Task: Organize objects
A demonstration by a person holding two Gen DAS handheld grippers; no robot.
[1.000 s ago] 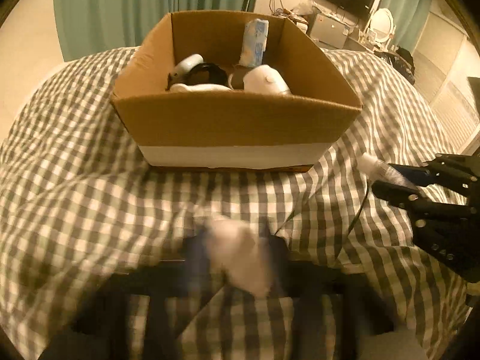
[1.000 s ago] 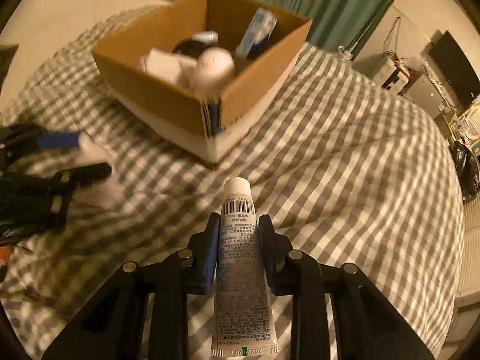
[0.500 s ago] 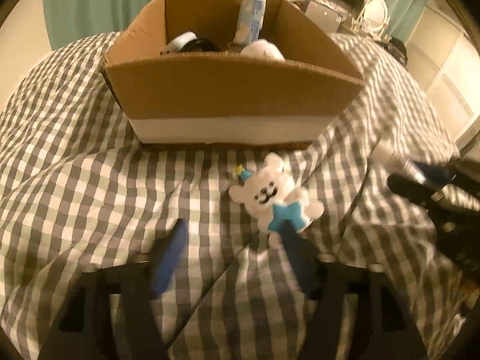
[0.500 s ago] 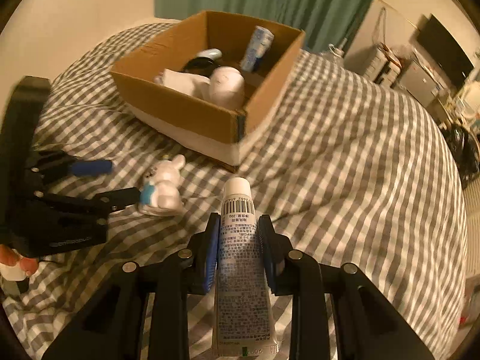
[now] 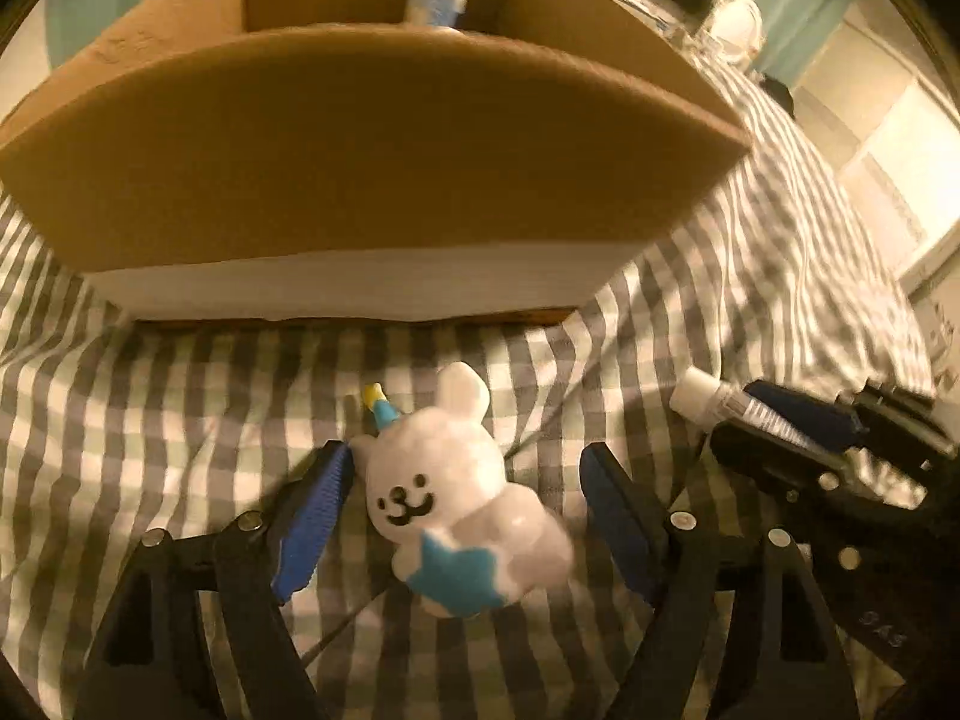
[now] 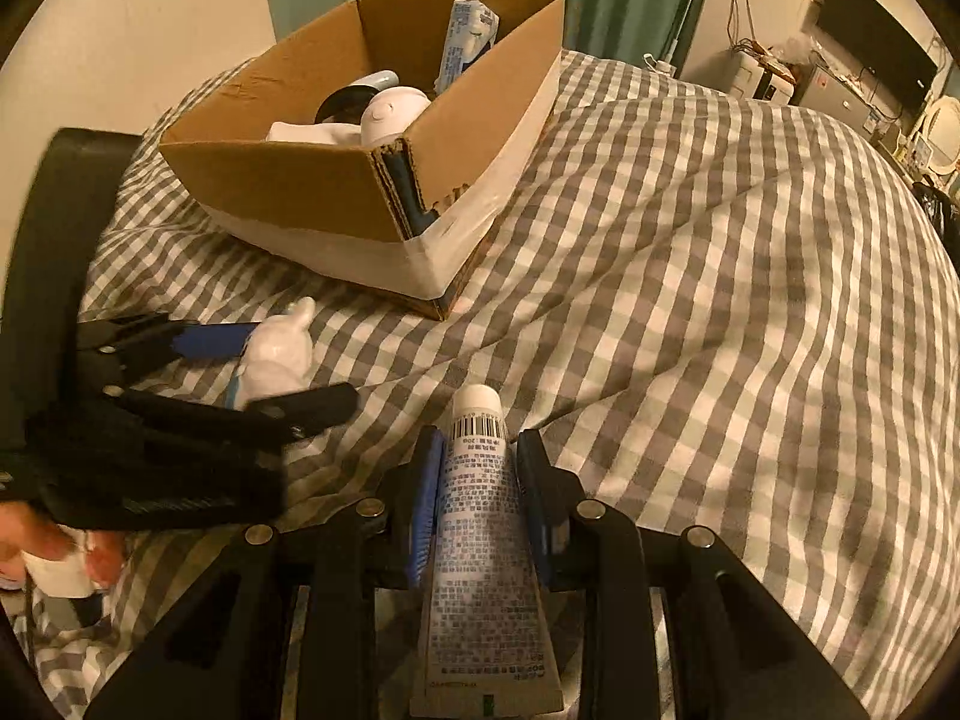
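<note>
A white bear toy (image 5: 456, 498) with a blue bow lies on the checked cloth between the open jaws of my left gripper (image 5: 465, 468); the left pad (image 5: 312, 516) touches its ear side, the right pad is apart. The toy also shows in the right wrist view (image 6: 277, 354). My right gripper (image 6: 477, 462) is shut on a white tube (image 6: 480, 516), cap forward, held above the cloth; it shows in the left wrist view (image 5: 738, 408) to the right. A cardboard box (image 5: 360, 138) stands just beyond the toy, and in the right wrist view (image 6: 336, 180) it holds several white items.
A blue-white packet (image 6: 465, 42) stands upright in the box. The checked cloth (image 6: 720, 276) covers a rounded bed surface, falling away at right. Furniture and a TV (image 6: 876, 48) stand at the far right. A thin dark cord (image 5: 540, 432) lies on the cloth.
My left gripper has moved forward and down around the bear toy, which now lies between its open jaws. The box looms closer. The right gripper holds the tube steady.
</note>
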